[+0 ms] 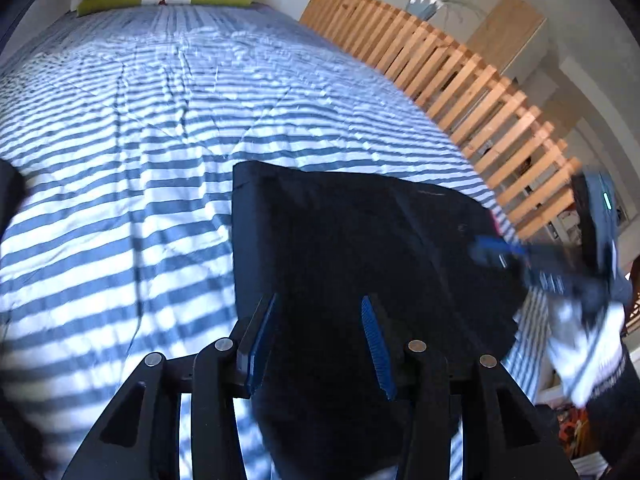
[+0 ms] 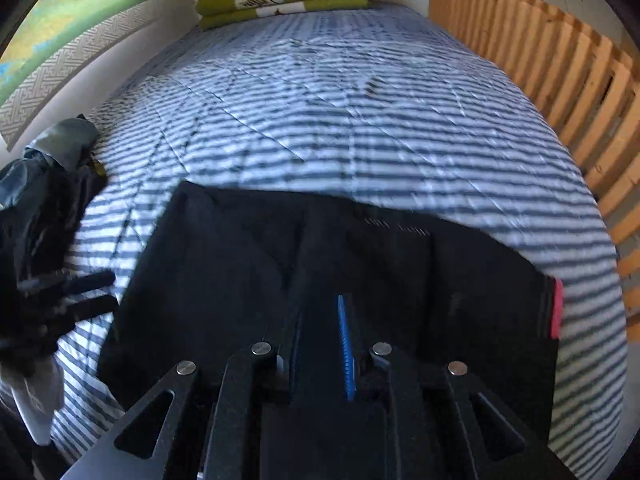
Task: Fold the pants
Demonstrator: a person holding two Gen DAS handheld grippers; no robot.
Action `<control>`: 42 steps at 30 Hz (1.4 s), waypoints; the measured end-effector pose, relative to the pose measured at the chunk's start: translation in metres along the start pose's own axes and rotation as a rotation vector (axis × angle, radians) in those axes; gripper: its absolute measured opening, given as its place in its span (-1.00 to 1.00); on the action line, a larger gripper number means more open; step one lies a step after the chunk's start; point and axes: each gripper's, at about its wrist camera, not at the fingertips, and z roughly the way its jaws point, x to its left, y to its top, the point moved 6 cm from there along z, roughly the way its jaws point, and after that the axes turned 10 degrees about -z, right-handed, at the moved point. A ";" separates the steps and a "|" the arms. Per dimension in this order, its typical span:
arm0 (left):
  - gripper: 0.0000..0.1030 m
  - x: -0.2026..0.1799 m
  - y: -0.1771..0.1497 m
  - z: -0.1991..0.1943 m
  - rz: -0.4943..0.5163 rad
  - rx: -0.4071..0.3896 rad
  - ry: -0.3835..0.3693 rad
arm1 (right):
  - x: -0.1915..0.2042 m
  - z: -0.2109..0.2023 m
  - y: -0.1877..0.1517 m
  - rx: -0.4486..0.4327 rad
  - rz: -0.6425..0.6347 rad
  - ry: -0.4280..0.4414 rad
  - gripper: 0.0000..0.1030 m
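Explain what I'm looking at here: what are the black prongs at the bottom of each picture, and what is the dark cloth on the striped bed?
There is no robot arm. A person holds one handheld gripper in each hand, and each picture comes from a fisheye camera mounted on a gripper, looking forward along its jaws. One picture is from the left gripper, whose jaws stand apart over the cloth. The other is from the right gripper, whose jaws are nearly together; dark fabric lies between them, but I cannot tell if they grip it. The cloth is the black pants, partly folded and flat on the striped bedspread. Folded green blankets sit at the far end, and a wooden slat rail runs along the side.
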 end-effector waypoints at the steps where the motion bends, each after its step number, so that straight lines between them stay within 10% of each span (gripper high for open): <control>1: -0.12 0.003 0.002 0.008 0.005 0.008 0.032 | -0.004 0.004 -0.008 0.017 0.007 -0.009 -0.71; 5: -0.12 0.022 0.004 0.023 0.044 -0.007 0.194 | -0.014 0.028 -0.033 0.076 -0.070 -0.125 -0.60; 13: 0.24 0.031 -0.046 -0.042 -0.085 0.011 0.107 | 0.015 -0.017 -0.035 -0.027 -0.040 0.015 -0.53; 19: 0.28 0.031 -0.086 -0.044 -0.165 0.020 0.089 | 0.052 0.021 -0.049 0.113 -0.138 -0.047 -0.49; 27: 0.28 0.033 -0.090 -0.039 -0.303 -0.085 0.012 | 0.087 -0.024 0.022 0.021 -0.062 0.100 -0.14; 32: -0.25 0.032 -0.093 -0.035 -0.352 -0.083 -0.040 | 0.131 0.001 0.066 0.087 -0.075 0.144 -0.10; 42: -0.50 0.042 -0.099 -0.042 -0.364 -0.100 -0.101 | 0.197 0.064 0.073 0.266 -0.156 0.121 -0.10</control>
